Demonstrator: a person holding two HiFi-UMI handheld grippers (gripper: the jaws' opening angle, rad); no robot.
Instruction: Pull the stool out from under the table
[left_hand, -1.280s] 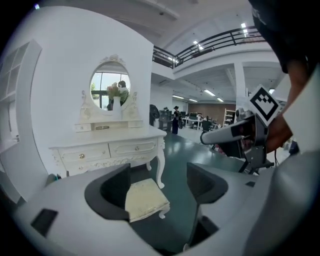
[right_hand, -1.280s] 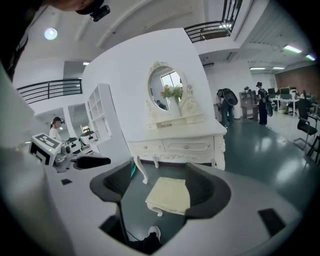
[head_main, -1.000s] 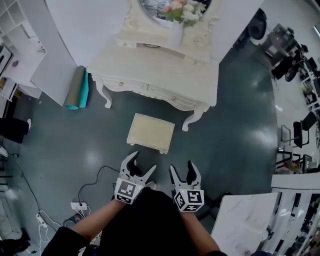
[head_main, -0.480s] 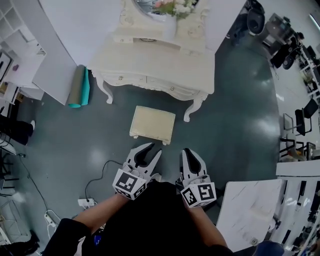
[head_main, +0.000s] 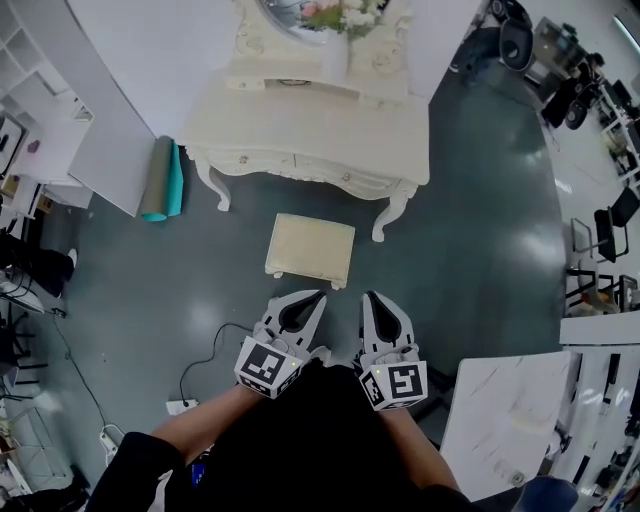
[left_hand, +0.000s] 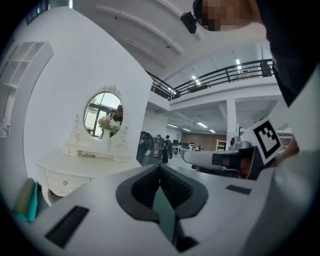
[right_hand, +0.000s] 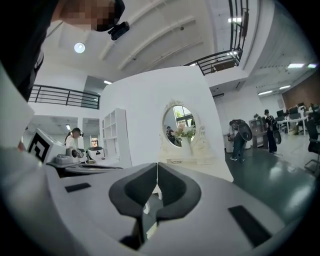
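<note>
The cream stool (head_main: 310, 250) stands on the dark floor just in front of the white dressing table (head_main: 310, 135), free of its legs. Both grippers hover side by side nearer to me than the stool, touching nothing. My left gripper (head_main: 318, 296) has just been closing and is now shut, with nothing between its jaws. My right gripper (head_main: 368, 296) has closed the same way and is shut and empty. In the left gripper view the shut left gripper (left_hand: 160, 165) faces the dressing table (left_hand: 75, 167). The right gripper (right_hand: 157, 164) faces the oval mirror (right_hand: 178, 120).
A rolled grey and teal mat (head_main: 160, 178) lies by the table's left leg. A power strip with a cable (head_main: 185, 405) lies on the floor at my left. A white marble-topped table (head_main: 500, 420) stands at my right, with black chairs (head_main: 610, 235) beyond it.
Both pairs of jaws went from wide open to shut. Both grippers rose toward the camera and now look larger. The stool kept its place in front of the table.
</note>
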